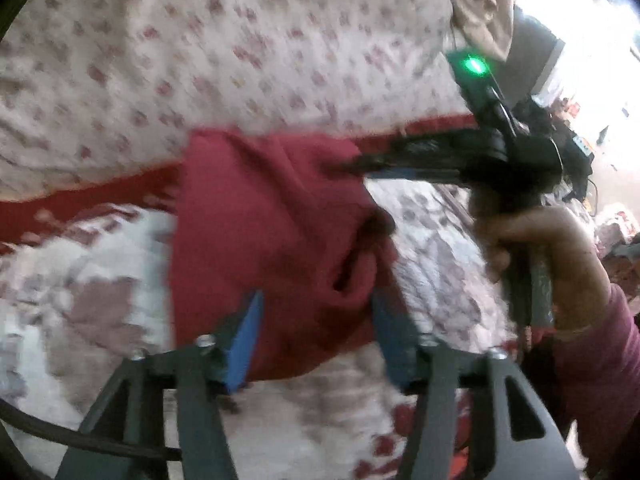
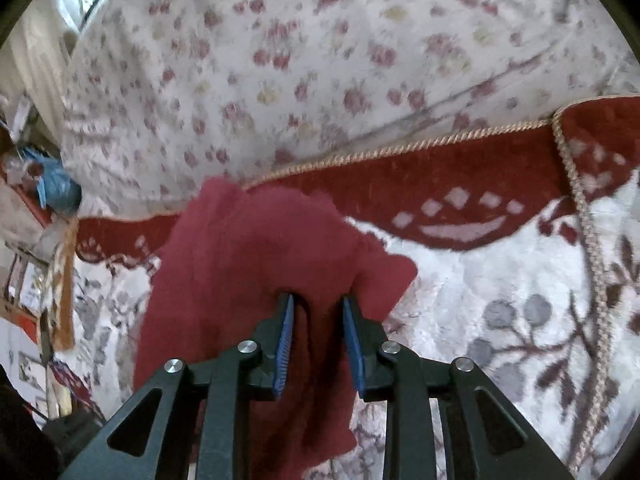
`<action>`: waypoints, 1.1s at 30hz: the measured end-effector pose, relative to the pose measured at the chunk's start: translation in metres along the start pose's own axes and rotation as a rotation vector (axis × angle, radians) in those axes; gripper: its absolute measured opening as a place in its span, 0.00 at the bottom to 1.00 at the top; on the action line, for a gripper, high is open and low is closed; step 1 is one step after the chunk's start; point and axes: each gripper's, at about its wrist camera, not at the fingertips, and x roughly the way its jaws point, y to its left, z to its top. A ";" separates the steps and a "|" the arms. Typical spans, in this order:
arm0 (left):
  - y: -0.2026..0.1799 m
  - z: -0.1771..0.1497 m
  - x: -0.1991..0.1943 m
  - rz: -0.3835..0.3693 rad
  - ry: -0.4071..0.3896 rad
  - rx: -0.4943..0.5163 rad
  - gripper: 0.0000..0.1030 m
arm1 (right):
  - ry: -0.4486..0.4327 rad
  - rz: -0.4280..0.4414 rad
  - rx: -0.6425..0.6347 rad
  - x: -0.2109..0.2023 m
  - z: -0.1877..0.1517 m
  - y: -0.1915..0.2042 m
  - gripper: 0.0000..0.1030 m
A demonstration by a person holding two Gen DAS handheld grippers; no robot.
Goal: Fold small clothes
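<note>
We find the dark red knitted garment [image 2: 256, 264] centre frame, over the red-bordered floral blanket [image 2: 480, 280]. Our right gripper [image 2: 316, 340] has blue pads apart, cloth between them. Left gripper [image 1: 316, 340] likewise stands apart.

Floral sheet [image 2: 320, 60] behind red-bordered blanket [image 2: 460, 184]; bright window light [image 1: 580, 8] beyond.

Left gripper [image 1: 316, 300] fingers spread apart; right gripper [image 2: 318, 300] fingers parted, cloth between.
</note>
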 end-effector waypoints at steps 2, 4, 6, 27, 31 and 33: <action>0.013 -0.001 -0.010 0.053 -0.031 -0.003 0.55 | -0.051 -0.012 -0.003 -0.011 0.004 0.004 0.58; 0.028 -0.001 -0.012 0.141 -0.059 -0.015 0.55 | -0.088 -0.016 0.013 -0.013 0.008 0.009 0.84; 0.042 -0.003 -0.010 0.177 -0.057 -0.056 0.55 | -0.086 -0.017 0.013 -0.008 0.014 0.016 0.84; 0.054 -0.018 0.052 0.172 0.029 -0.050 0.63 | -0.052 -0.167 -0.045 0.006 0.010 0.009 0.47; 0.051 -0.020 0.047 0.172 0.021 -0.049 0.63 | -0.085 -0.053 -0.083 -0.035 -0.014 0.031 0.63; 0.050 -0.021 0.044 0.157 0.012 -0.063 0.63 | -0.055 -0.057 -0.093 -0.037 -0.024 0.034 0.69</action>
